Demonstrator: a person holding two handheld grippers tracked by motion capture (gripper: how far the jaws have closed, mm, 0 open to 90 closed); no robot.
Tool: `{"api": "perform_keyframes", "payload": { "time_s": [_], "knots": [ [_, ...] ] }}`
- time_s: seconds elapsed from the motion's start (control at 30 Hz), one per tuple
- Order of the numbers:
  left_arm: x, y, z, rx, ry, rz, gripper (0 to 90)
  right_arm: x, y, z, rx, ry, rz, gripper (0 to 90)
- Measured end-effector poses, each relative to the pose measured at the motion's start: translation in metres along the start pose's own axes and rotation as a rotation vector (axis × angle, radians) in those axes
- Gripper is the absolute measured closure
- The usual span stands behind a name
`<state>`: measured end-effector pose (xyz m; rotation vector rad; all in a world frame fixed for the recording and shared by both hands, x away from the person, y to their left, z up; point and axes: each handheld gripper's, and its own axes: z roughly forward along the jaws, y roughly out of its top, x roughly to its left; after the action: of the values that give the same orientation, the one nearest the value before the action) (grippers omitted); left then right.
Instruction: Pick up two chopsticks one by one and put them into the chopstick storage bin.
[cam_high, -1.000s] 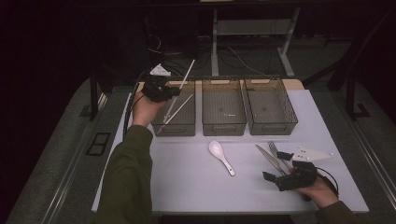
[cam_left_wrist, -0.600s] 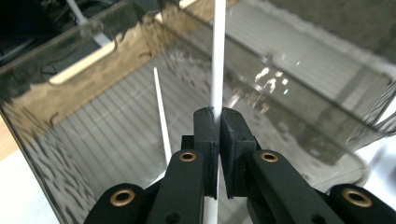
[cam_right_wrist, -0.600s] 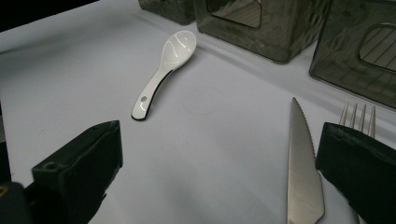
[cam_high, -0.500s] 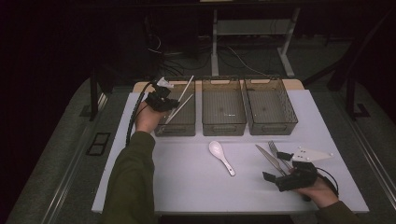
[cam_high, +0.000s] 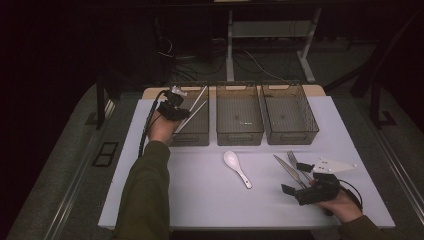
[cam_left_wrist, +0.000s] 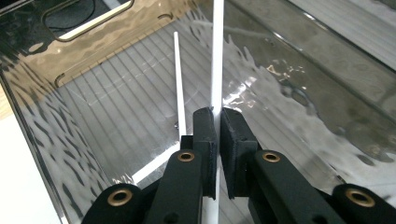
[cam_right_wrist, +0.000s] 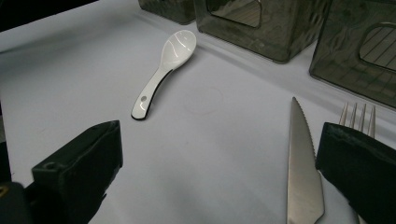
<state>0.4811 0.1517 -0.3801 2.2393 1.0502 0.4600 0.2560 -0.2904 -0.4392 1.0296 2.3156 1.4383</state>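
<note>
Change since the earlier frame: my left hand-held gripper (cam_high: 186, 113) has come down from above the left bin's (cam_high: 195, 135) back rim into the bin, carrying its chopstick with it. In the left gripper view the jaws are pinched almost together on one white chopstick (cam_left_wrist: 216, 60), which runs up between the pads; its far end leans over the bin's far rim in the high view. The second chopstick (cam_left_wrist: 179, 86) lies just beside it inside the same bin, apart from the jaws. My right hand-held gripper (cam_high: 300, 187) has not shifted; it rests at the near right of the counter (cam_high: 200, 195) with its jaws spread wide and nothing between them.

Count, left to right: two chopsticks, both in the left bin; three dark, clear-walled bins in a row along the far side, the middle bin (cam_high: 239, 120) and right bin (cam_high: 290, 117) holding nothing I can see; one white spoon (cam_high: 237, 168) near the centre; one knife (cam_high: 288, 170) and one fork (cam_high: 298, 165) side by side just ahead of the right gripper. In the right gripper view the knife (cam_right_wrist: 303, 172) lies between the open jaws' line and the fork (cam_right_wrist: 358, 114) close to the right jaw.

Surface: a plain white counter top. Room: dark, with cables and pale frame legs on the floor beyond.
</note>
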Motion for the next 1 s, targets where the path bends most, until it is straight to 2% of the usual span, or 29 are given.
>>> {"api": "perform_keyframes", "payload": {
  "time_s": [0.1, 0.3, 0.47, 0.67, 0.73, 0.93, 1.0],
  "knots": [
    [0.000, 0.000, 0.003, 0.009, 0.013, -0.019, 83.4, 0.000, 0.000, 0.000, -0.002, 0.001, 0.002, 0.8],
    [0.000, -0.001, 0.004, 0.023, 0.033, -0.017, 77.5, 0.000, 0.000, 0.000, -0.003, 0.002, 0.001, 0.8],
    [-0.002, 0.002, -0.005, -0.022, 0.024, -0.011, 73.7, 0.000, 0.000, 0.000, -0.003, 0.002, -0.001, 0.8],
    [-0.008, 0.005, -0.018, -0.061, -0.045, 0.000, 64.7, 0.000, 0.000, 0.000, -0.002, 0.000, -0.001, 0.8],
    [-0.012, 0.006, -0.025, -0.073, -0.065, 0.017, 62.4, 0.000, 0.000, 0.000, -0.001, -0.001, -0.001, 0.8],
    [-0.029, 0.006, -0.044, -0.115, -0.148, 0.029, 55.1, 0.001, 0.000, 0.000, 0.001, -0.002, -0.001, 0.8],
    [-0.036, 0.005, -0.050, -0.126, -0.163, 0.050, 53.0, 0.001, 0.000, 0.000, 0.001, -0.002, -0.001, 0.8]
  ]
}}
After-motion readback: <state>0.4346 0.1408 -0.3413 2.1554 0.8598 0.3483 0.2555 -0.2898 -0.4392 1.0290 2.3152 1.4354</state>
